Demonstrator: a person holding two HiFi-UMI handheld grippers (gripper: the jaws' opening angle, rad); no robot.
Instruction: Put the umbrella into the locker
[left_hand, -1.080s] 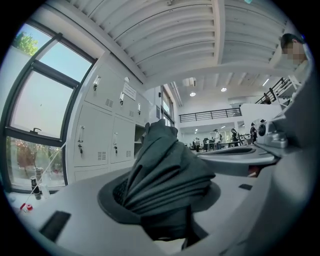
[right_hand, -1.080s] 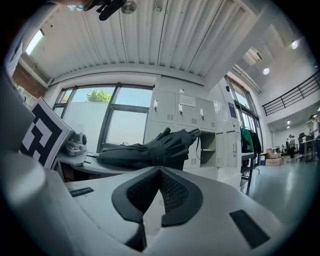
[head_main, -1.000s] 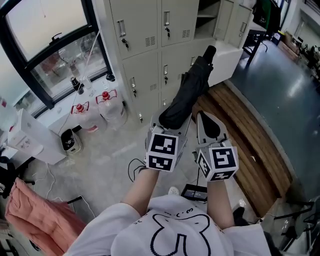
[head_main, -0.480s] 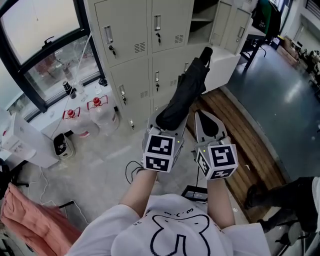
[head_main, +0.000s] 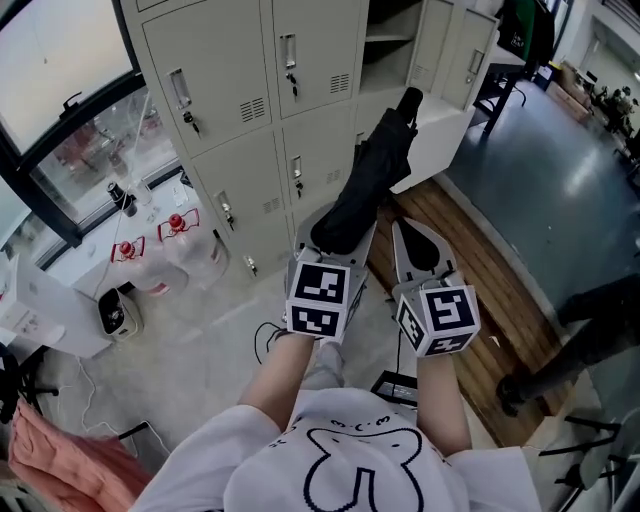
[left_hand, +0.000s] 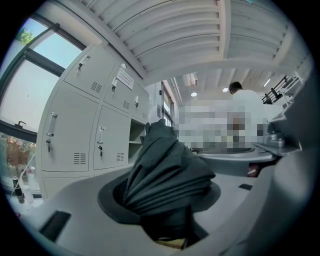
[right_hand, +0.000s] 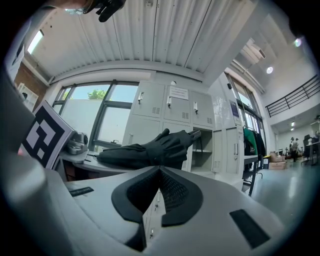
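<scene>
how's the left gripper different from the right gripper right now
The left gripper is shut on the folded black umbrella; the right gripper holds nothing. The left gripper's fingers are wedged apart by the umbrella's bundled cloth, while the right gripper's fingers meet at the tips. Shared: both are grey and point side by side toward the lockers.

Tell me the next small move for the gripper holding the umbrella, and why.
Probably push it forward toward the open locker compartment: the left gripper is clamped on the folded umbrella, whose tip points at that opening but does not appear to be inside yet.
</scene>
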